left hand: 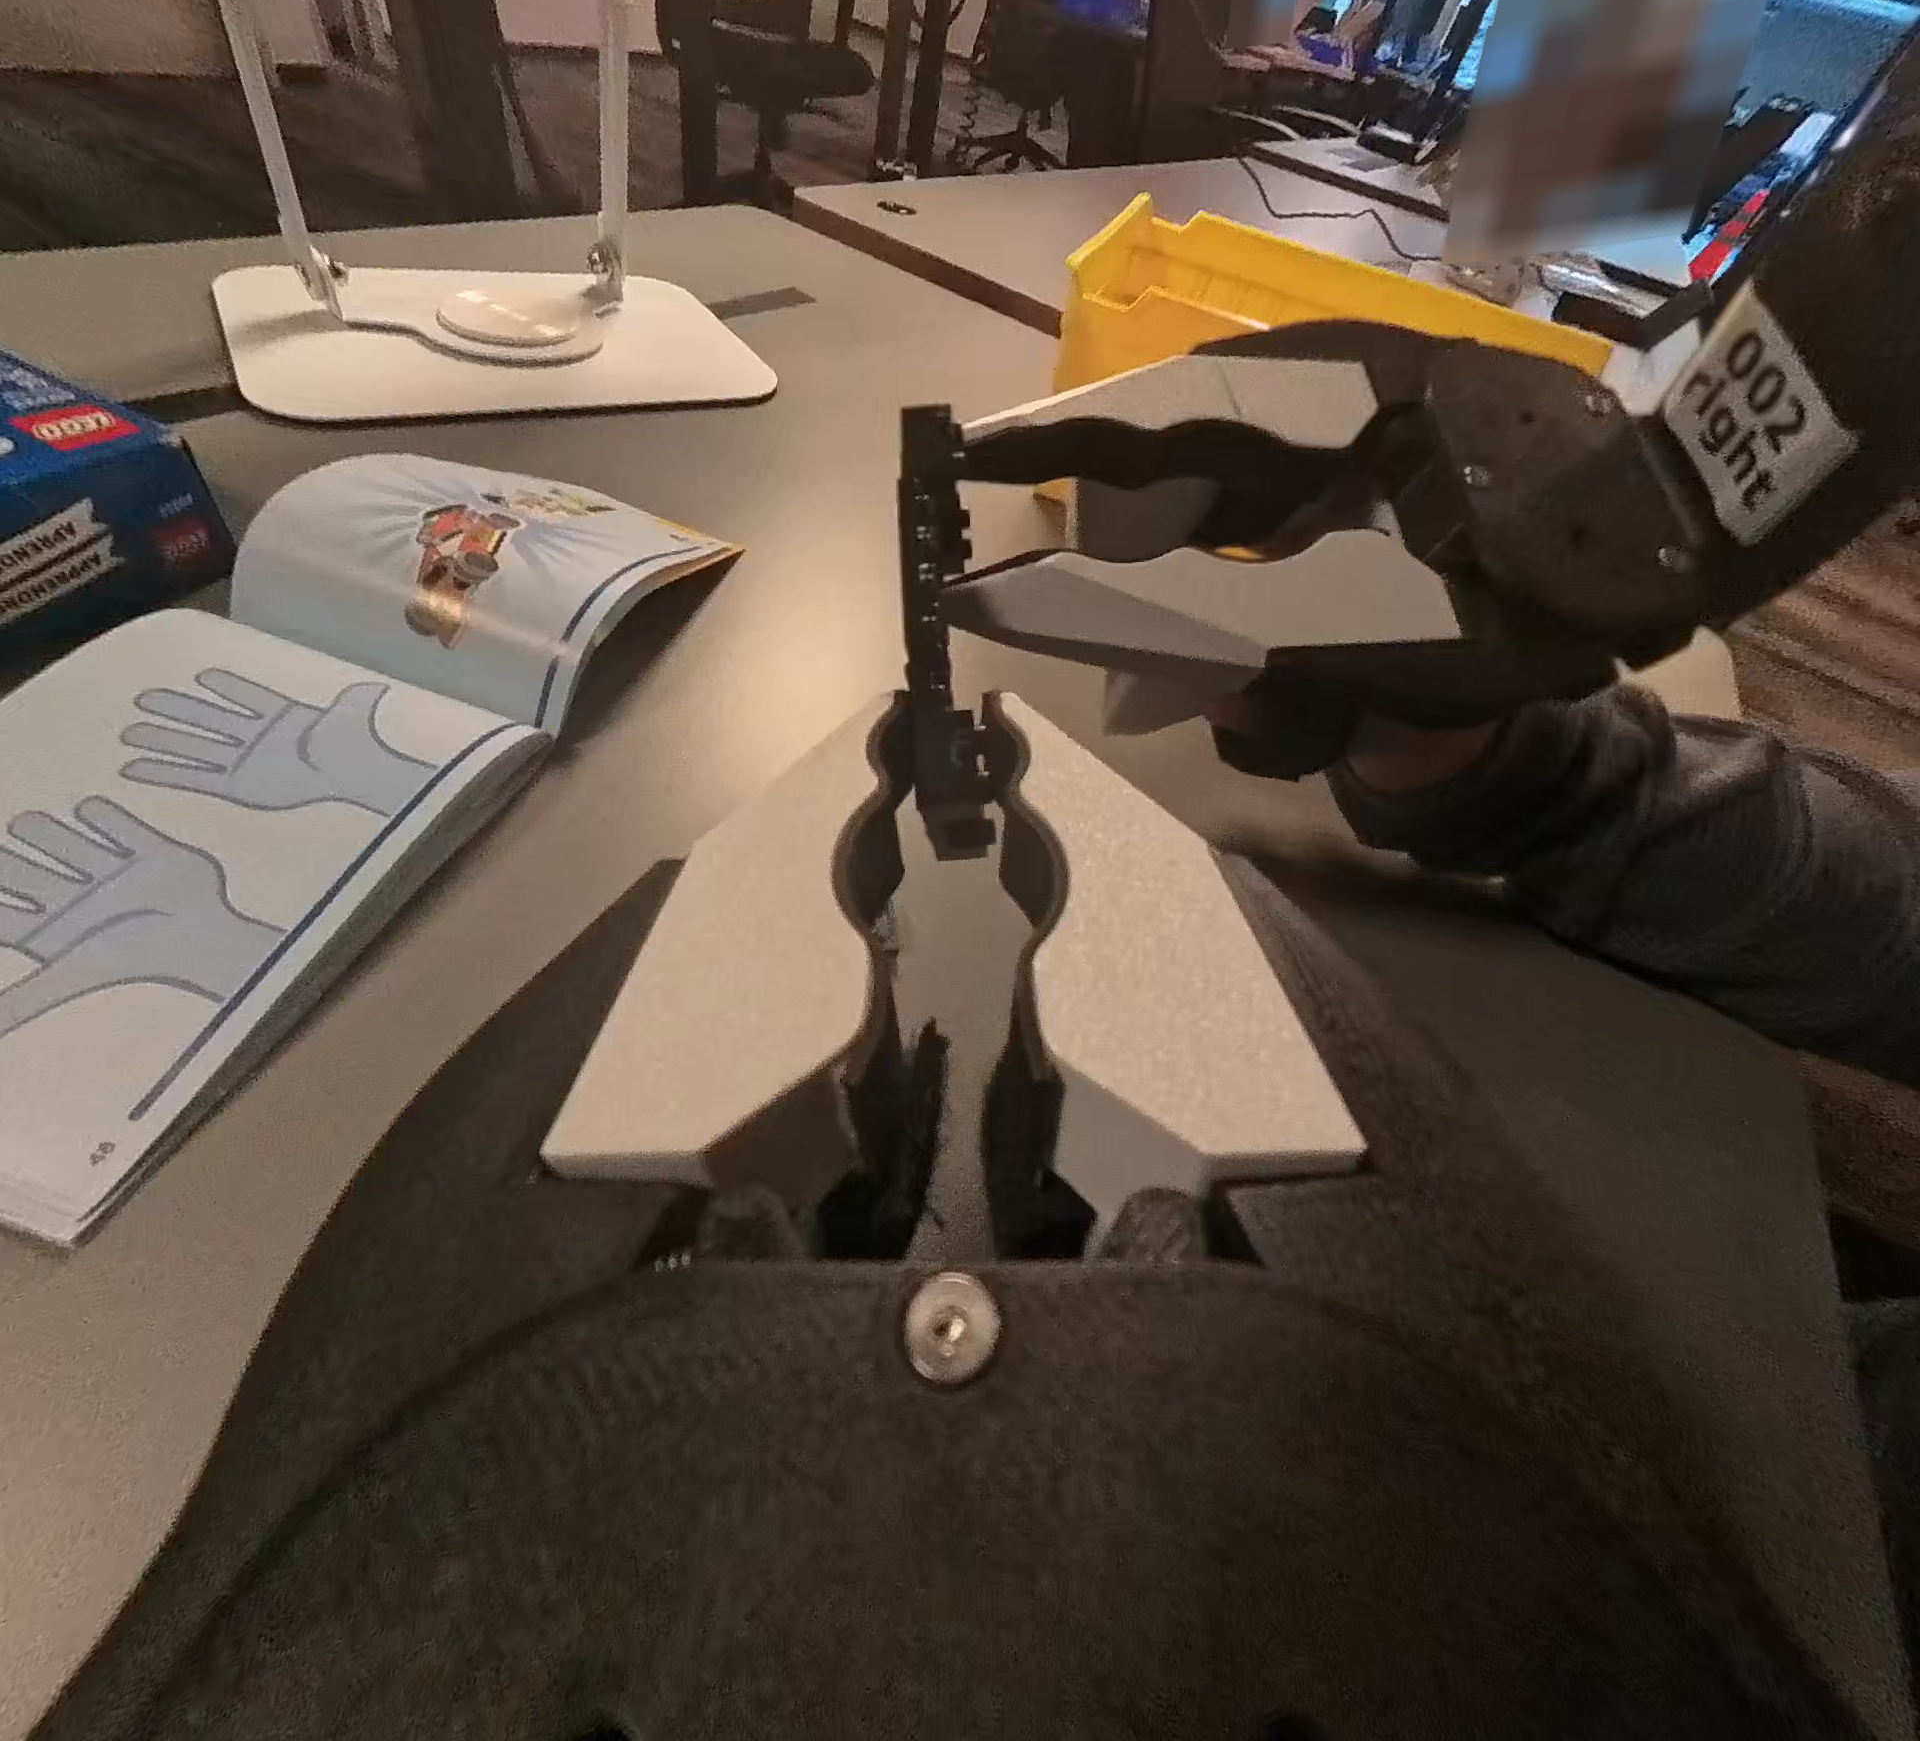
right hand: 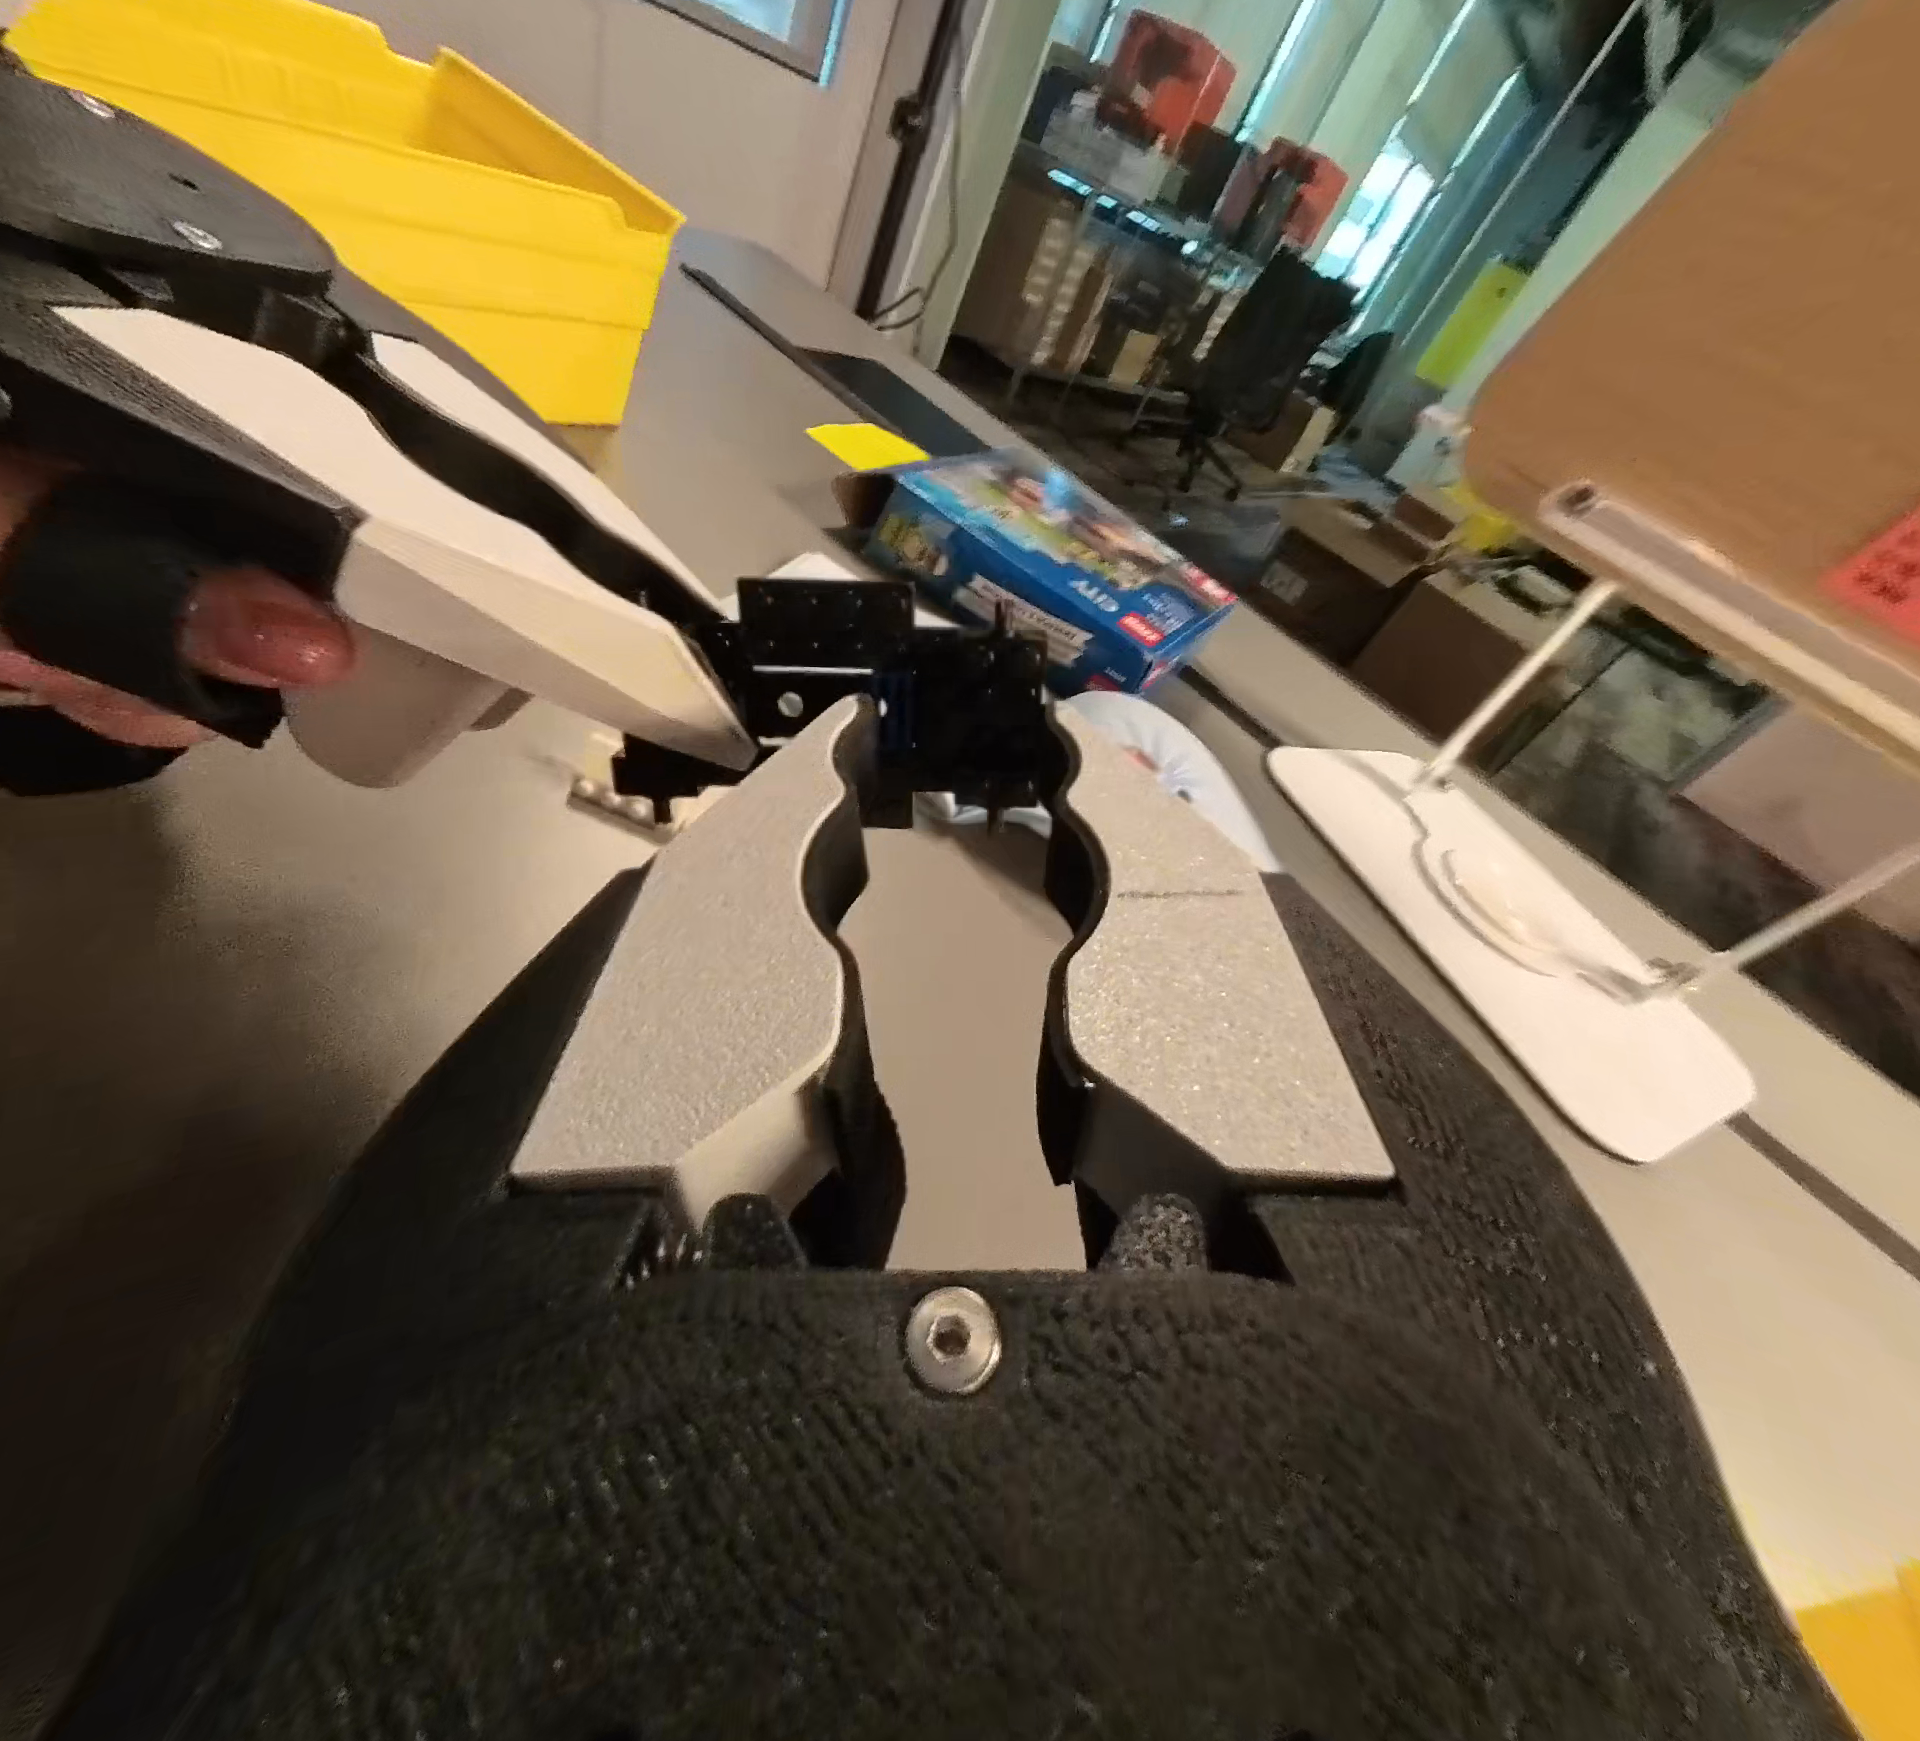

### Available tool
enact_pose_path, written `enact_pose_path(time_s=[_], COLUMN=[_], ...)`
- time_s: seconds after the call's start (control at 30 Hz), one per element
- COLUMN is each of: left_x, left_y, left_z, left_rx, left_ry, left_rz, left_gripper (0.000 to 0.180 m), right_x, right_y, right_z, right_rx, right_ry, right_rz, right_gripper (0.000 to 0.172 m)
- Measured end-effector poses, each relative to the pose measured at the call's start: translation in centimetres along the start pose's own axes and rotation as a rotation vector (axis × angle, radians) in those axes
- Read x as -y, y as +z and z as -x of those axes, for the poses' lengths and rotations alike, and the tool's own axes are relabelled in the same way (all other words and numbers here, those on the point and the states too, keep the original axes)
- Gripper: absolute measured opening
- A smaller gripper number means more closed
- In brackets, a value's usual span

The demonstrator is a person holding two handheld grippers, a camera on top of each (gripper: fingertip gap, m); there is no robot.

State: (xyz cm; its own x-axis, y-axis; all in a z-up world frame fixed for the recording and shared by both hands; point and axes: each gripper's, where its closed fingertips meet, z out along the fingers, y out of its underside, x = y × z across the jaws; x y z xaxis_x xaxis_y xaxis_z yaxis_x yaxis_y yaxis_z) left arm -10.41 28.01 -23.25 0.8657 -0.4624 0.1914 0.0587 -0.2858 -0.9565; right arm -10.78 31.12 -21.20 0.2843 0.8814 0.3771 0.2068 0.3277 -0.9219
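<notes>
The left wrist view shows the black brick assembly (left hand: 928,611) edge-on, long axis upright above the bench (left hand: 727,548); the right wrist view shows its broad flat face. The left gripper (left hand: 943,735) pinches its lower end; the right gripper (right hand: 956,735), partly open, clamps its upper part.

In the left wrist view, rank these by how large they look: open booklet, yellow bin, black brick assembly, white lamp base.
1. Open booklet, though nearness to the camera inflates it.
2. White lamp base and yellow bin: look alike, unranked; the bin is partly hidden.
3. Black brick assembly.
</notes>
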Motion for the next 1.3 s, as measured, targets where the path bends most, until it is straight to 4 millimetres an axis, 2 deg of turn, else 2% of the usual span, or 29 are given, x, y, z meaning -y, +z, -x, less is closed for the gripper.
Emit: enact_pose_path(time_s=[0.03, 0.1, 0.17, 0.23, 0.37, 0.47, 0.6, 0.73, 0.87, 1.1, 1.13, 1.17, 1.2, 1.23, 1.3], left_x=[0.3, 0.4, 0.2, -0.1, -0.7, -1.0, -2.1, -3.3, -3.5, -3.8, -4.2, -4.3, -4.2, -4.2, -4.6], left_y=[-0.1, -0.2, -0.4, -0.2, 0.1, 0.3, 0.8, 1.0, 1.0, 1.1, 0.9, 0.4, 0.0, 0.0, 0.2], left_z=[-0.1, -0.3, 0.1, 0.3, 0.7, 1.2, 2.3, 3.2, 3.8, 4.1, 4.7, 5.2, 5.6, 5.6, 5.6], left_rx=[-0.002, 0.011, 0.059, 0.055, 0.077, 0.128, 0.228, 0.258, 0.277, 0.300, 0.342, 0.361, 0.351, 0.313, 0.283], left_ry=[0.004, 0.037, 0.093, 0.048, 0.021, 0.001, -0.098, -0.164, -0.205, -0.208, -0.218, -0.230, -0.277, -0.337, -0.377], left_rz=[-0.012, -0.014, 0.009, 0.028, 0.063, 0.078, 0.099, 0.114, 0.105, 0.128, 0.145, 0.145, 0.125, 0.113, 0.135], left_gripper=[0.010, 0.010, 0.010, 0.010, 0.010, 0.010, 0.010, 0.010, 0.010, 0.010, 0.009, 0.009, 0.009, 0.009, 0.009], right_x=[0.3, 0.8, 0.5, -0.2, -0.9, -1.3, -2.7, -3.8, -3.8, -3.8, -3.1, -3.9, -5.3, -5.5, -4.4], right_y=[0.0, 0.0, 0.3, 0.4, 0.8, 1.2, 2.3, 2.9, 3.3, 3.1, 1.2, 0.3, 0.1, 0.1, 1.1], right_z=[0.0, 0.9, 1.1, 1.0, 1.1, 0.8, 0.3, 0.6, 1.3, 1.2, -2.0, -3.8, -4.2, -4.0, -1.9], right_rx=[-0.026, -0.043, -0.015, 0.021, -0.037, -0.107, -0.179, -0.195, -0.226, -0.288, -0.504, -0.552, -0.505, -0.462, -0.364], right_ry=[-0.028, -0.114, -0.109, -0.044, -0.104, -0.115, -0.066, -0.063, -0.141, -0.185, -0.220, -0.174, 0.003, 0.094, 0.006], right_rz=[-0.007, -0.008, 0.012, 0.033, 0.083, 0.130, 0.221, 0.259, 0.258, 0.273, 0.271, 0.286, 0.302, 0.291, 0.236], right_gripper=[0.028, 0.009, 0.009, 0.009, 0.010, 0.017, 0.036, 0.038, 0.025, 0.019, 0.000, 0.000, 0.000, 0.000, 0.000])
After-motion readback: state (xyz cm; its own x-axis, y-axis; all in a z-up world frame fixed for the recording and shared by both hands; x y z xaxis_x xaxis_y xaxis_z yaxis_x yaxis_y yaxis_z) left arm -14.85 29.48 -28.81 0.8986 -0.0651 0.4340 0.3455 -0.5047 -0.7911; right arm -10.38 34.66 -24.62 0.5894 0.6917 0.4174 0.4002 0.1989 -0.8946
